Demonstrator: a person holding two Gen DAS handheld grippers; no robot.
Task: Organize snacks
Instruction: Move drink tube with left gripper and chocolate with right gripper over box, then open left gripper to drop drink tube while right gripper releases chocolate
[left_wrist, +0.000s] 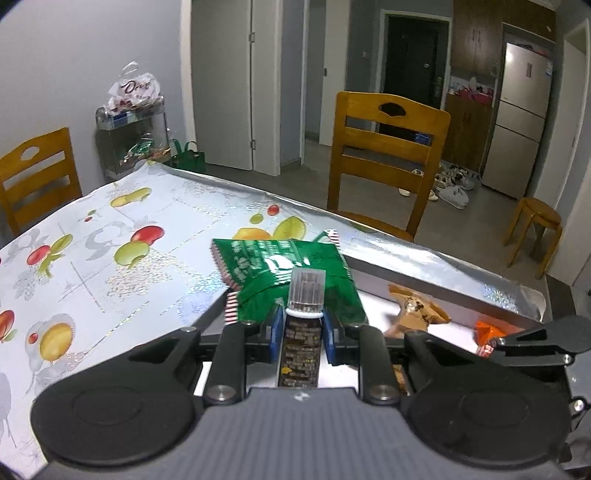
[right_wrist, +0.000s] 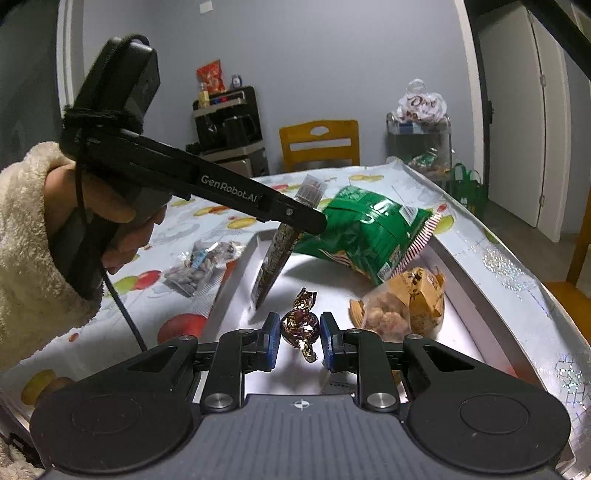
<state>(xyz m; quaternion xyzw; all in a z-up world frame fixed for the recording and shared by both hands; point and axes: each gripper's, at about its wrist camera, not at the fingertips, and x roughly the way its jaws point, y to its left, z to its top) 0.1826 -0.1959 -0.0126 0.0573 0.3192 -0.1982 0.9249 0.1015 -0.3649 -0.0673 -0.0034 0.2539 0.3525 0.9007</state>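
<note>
A table is covered by a shiny cloth printed with fruit. A shallow white tray is set on it near one edge. Just beside the tray's rim, 1 clear packet of nuts lies on the cloth. The rest of the cloth is seen bare in the left wrist view.

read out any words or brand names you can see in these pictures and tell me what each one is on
"GenRobot.AI": on the left gripper's black arm.
"Dove", partly creased: on the white plastic bag atop the shelf rack.
Print on the green snack bag, dark stick pack and brown snack packet: too blurred to read.
</note>
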